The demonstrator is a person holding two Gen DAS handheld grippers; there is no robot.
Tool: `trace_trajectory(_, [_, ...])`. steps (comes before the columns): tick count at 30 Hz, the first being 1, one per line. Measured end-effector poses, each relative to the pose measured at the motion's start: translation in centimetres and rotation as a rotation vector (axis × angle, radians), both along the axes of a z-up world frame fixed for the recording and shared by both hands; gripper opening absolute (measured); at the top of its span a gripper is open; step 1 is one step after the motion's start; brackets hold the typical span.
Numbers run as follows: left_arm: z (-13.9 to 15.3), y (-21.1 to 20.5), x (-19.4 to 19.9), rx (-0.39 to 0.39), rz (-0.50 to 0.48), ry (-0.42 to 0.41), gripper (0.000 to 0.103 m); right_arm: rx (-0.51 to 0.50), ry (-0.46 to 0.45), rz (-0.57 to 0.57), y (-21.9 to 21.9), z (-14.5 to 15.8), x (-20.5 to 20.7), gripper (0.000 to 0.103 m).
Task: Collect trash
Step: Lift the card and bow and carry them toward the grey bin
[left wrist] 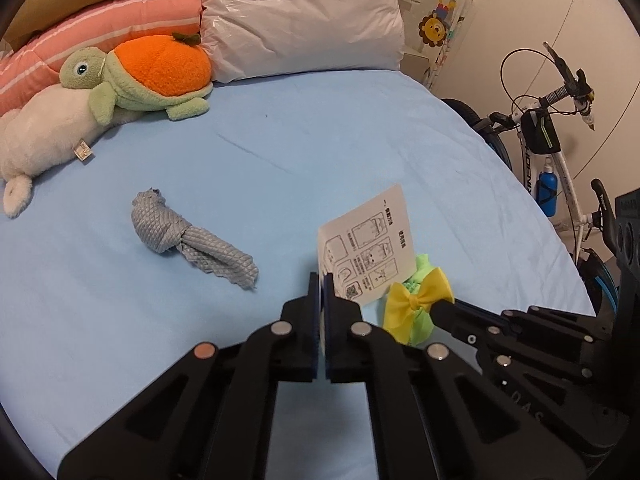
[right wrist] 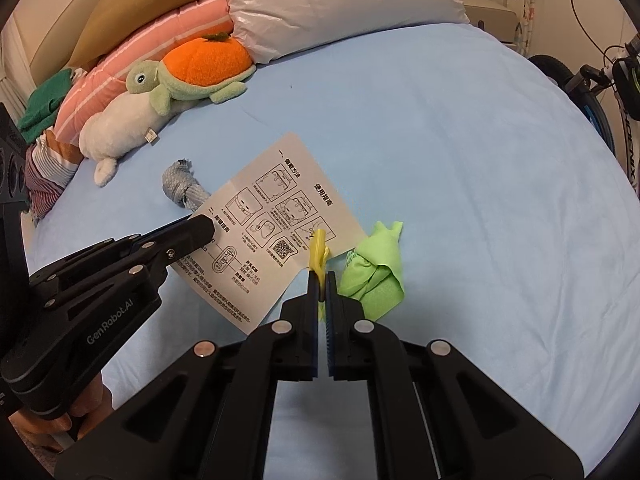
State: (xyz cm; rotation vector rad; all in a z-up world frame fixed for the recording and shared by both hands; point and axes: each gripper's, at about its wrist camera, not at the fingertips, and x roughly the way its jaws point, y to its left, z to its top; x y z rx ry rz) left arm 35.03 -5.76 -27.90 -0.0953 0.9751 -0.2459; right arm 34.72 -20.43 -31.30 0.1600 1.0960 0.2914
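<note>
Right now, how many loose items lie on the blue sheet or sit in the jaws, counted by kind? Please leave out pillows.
Plush toys: 2 (turtle, white plush)
Cloths: 2 (grey cloth, green cloth)
Paper leaflets: 1
Yellow bows: 1
Total: 6

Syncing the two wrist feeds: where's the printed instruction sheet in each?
Left wrist: instruction sheet right of centre, its lower edge pinched in the left gripper.
Right wrist: sheet centre-left, left gripper on its left edge.
Shared landmark: knotted grey cloth.
</note>
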Motion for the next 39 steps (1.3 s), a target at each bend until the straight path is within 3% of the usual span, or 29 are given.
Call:
trace_trajectory(12, [3.1, 0.2, -4.9, 0.098, 0.011, -0.061, 0.001, 0.011, -0.046, 0.037, 1.1, 2.3, -2.2, 0.003])
trace_trajectory(18, [5.2, 1.7, -8.4, 0.129, 0.068, -0.078, 0.001, 0.013, -0.081, 0.059, 1.8, 4.7, -4.5, 0.002])
trace_trajectory(39, [14.7, 8.8, -22.7, 0.184, 0.294, -0.188, 0.001, 0.020, -0.230, 0.235, 7.2, 15.6, -17.7, 0.002])
